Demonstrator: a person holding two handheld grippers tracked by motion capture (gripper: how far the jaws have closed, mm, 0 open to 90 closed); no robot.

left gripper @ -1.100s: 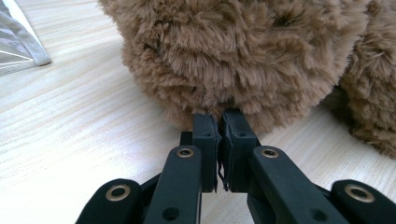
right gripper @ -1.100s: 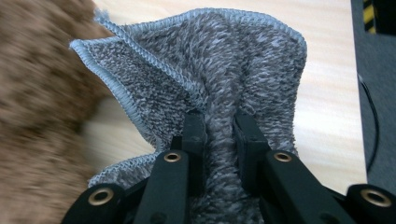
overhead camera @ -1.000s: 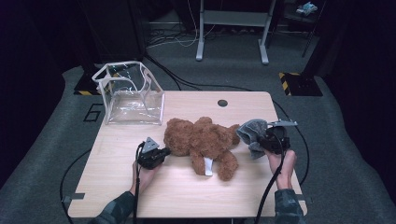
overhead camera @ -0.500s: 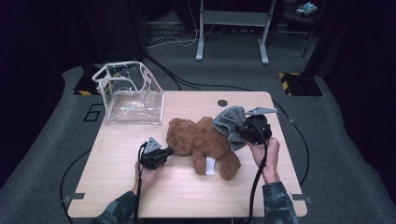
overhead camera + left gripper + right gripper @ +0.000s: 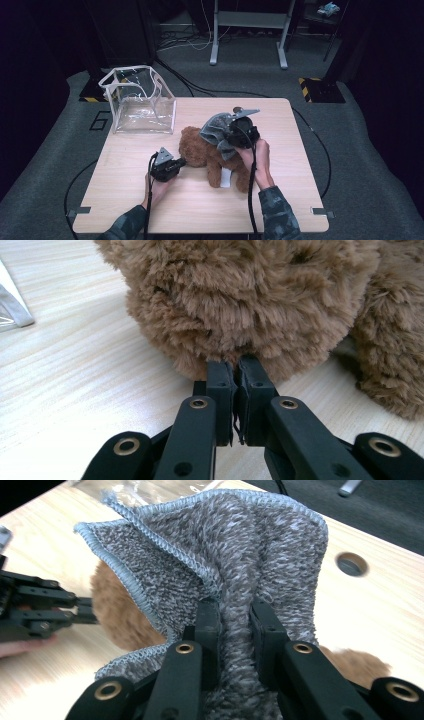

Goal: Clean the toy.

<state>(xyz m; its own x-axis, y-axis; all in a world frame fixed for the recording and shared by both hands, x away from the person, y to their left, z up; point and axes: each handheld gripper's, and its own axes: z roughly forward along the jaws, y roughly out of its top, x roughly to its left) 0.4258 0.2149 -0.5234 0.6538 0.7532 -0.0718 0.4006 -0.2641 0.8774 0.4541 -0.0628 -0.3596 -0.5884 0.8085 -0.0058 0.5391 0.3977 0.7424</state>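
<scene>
A brown teddy bear [image 5: 196, 148] lies in the middle of the wooden table [image 5: 125, 200]. My left gripper [image 5: 181, 161] reaches it from the left, and its jaws are shut with their tips buried in the fur of the teddy bear [image 5: 240, 295]; the left gripper [image 5: 233, 365] pinches that fur. My right gripper [image 5: 229, 133] hangs above the bear, shut on a grey knitted cloth [image 5: 216, 126]. Close up, the grey cloth [image 5: 240, 555] spreads over my right gripper [image 5: 235, 611], with the teddy bear [image 5: 120, 617] beneath and the left gripper [image 5: 82, 611] at the left.
A clear plastic bag [image 5: 140, 102] with white trim stands open at the table's back left. A round hole [image 5: 237, 108] sits near the far edge. A white label [image 5: 227, 178] hangs from the bear. Cables trail off the table's front and right.
My right gripper has carried the grey cloth leftward and up from the table's right side to above the bear. The left gripper and the bear stayed put.
</scene>
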